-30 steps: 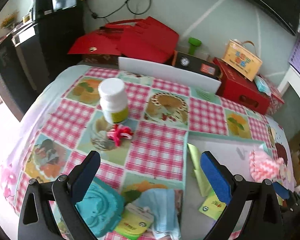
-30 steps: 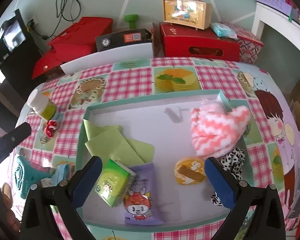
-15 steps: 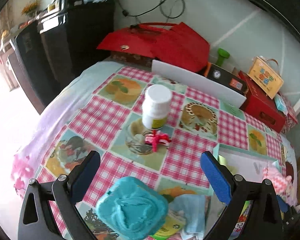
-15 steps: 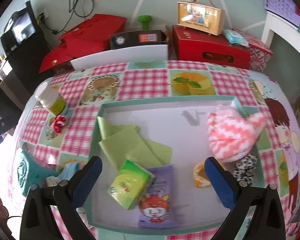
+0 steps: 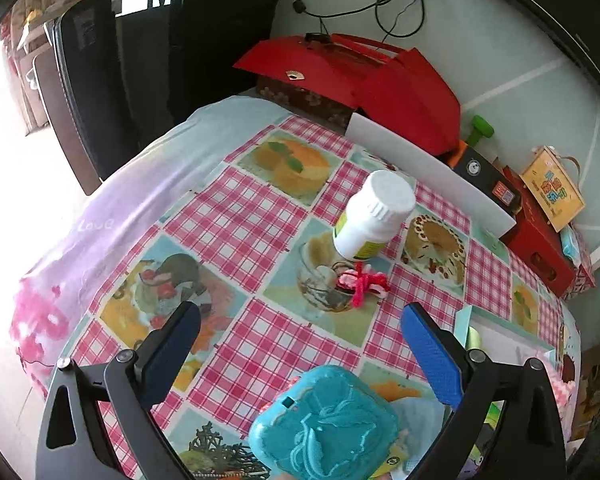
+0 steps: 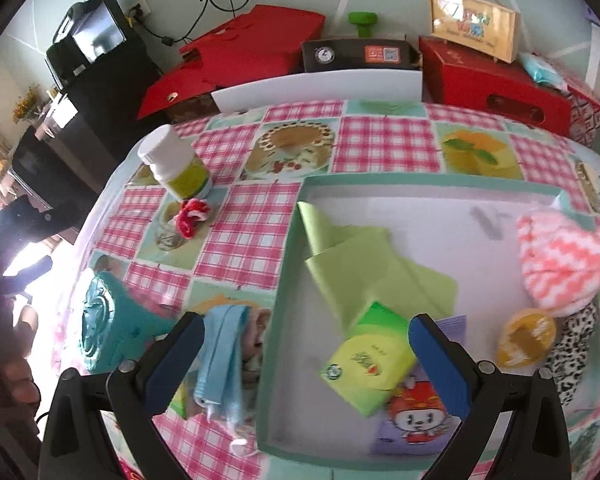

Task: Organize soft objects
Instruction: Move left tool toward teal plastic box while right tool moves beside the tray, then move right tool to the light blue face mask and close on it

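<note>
A shallow teal-rimmed tray [image 6: 284, 276] holds a green cloth [image 6: 360, 268], a green tissue pack [image 6: 368, 364], a purple packet [image 6: 416, 420], a pink-and-white knit piece [image 6: 560, 264], a spotted cloth [image 6: 572, 344] and an orange pouch [image 6: 524, 336]. Left of the tray lie a light blue cloth [image 6: 220, 352], a teal case [image 5: 324, 424] and a red-and-white yarn bow [image 5: 362, 282]. My right gripper [image 6: 304, 364] is open over the tray's left rim. My left gripper [image 5: 300, 352] is open above the teal case, holding nothing.
A white bottle with a green label [image 5: 372, 216] stands on the checked tablecloth [image 5: 236, 224] by the bow. A white board [image 5: 428, 168], red boxes [image 5: 364, 76] and a black cabinet [image 5: 160, 52] line the far side. The table's left edge drops off near the cabinet.
My left gripper has swung left and back, so the teal case now sits low between its fingers. My right gripper has shifted left, from over the tray to its left rim. Both stay open.
</note>
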